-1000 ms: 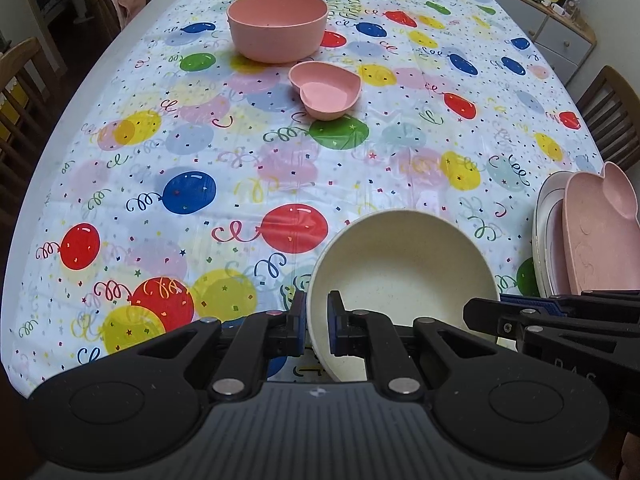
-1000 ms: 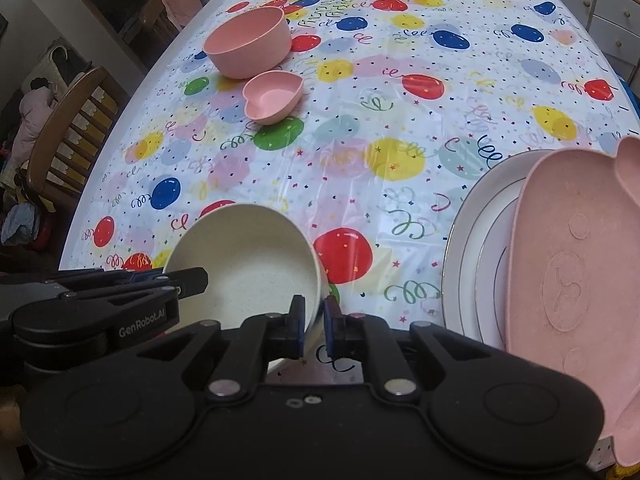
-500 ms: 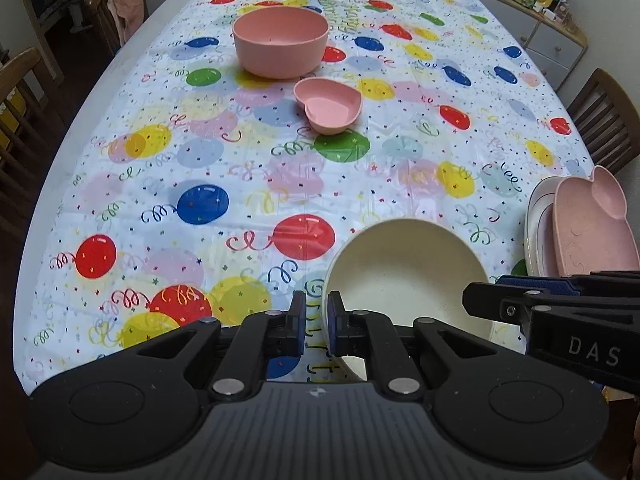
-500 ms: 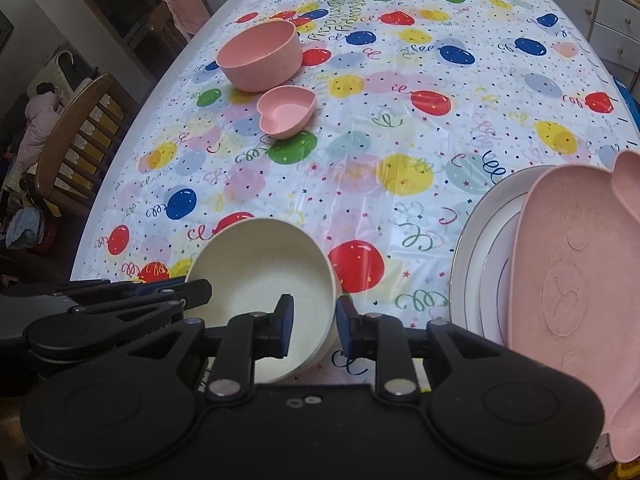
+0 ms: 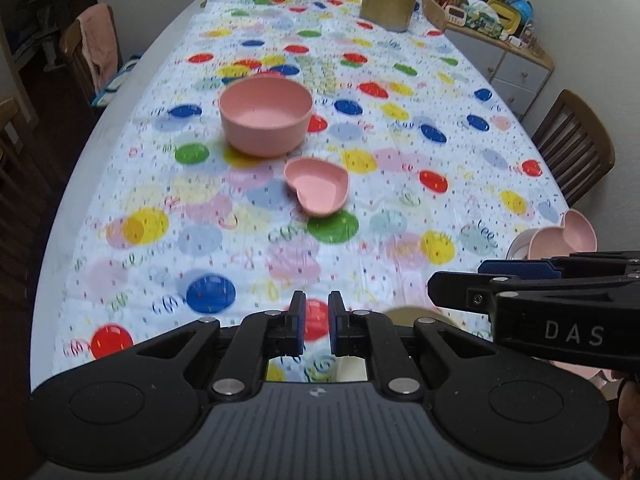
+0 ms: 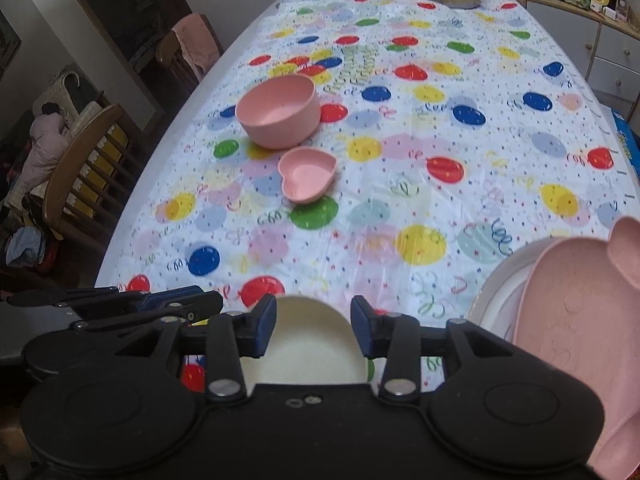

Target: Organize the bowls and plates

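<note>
White capitals "DAS" read clearly on the black side of the right gripper (image 5: 520, 280), seen from the left wrist view. Green and yellow lettering sits mid-tablecloth (image 6: 400, 160) beyond the pink bowl (image 6: 279, 115), too blurred to read.

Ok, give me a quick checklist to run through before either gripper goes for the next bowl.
1. Left gripper free of load: ok, nothing between its fingers.
2. Right gripper open: ok, jaws wide apart, not clamping the cream bowl below.
3. Cream bowl resting on the table: ok, as far as the right wrist view shows.
4. Heart-shaped bowl upright, apart from the round pink bowl: ok.
5. Pink bear plate sitting on the white plate: ok.
6. Path to the pink bowls unobstructed: ok.
</note>
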Available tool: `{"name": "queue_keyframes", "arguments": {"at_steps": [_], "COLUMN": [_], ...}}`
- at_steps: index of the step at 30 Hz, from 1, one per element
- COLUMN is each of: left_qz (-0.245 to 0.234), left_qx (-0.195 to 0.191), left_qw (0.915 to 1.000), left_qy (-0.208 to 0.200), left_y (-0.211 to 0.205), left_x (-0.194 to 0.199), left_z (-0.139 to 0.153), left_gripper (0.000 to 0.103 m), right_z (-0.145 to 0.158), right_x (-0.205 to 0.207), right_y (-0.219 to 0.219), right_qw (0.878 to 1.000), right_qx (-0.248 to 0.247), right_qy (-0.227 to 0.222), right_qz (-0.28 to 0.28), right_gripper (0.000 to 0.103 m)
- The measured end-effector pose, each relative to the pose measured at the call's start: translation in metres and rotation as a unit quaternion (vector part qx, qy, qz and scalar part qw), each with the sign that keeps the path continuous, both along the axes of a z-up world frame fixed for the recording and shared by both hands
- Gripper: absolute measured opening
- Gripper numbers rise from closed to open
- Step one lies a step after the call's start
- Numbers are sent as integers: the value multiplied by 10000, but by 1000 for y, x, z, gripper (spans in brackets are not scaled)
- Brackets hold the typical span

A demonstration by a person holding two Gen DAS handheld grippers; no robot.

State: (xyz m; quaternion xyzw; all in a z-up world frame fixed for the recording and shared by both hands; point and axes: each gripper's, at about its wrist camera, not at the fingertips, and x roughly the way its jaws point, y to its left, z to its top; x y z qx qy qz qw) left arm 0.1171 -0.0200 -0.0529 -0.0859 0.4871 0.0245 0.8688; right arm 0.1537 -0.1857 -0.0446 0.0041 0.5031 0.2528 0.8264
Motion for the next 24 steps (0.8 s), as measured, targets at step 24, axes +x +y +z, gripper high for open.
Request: {"name": "queue_keyframes", "arguments": {"at_steps": [24], "left_qz": [-458], "left_qx": [27], "left_qw": [9983], "left_qy": [-368], "left_y": [88], "left_x": [122], "left_z": [16], "left_gripper": [18], "right_z": [35], "right_x": [102], "right_y": [60], "right_qw": [9944], "right_qx": [247], "right_qy": [-552], "right_qz": [-870], "right_gripper": [80]}}
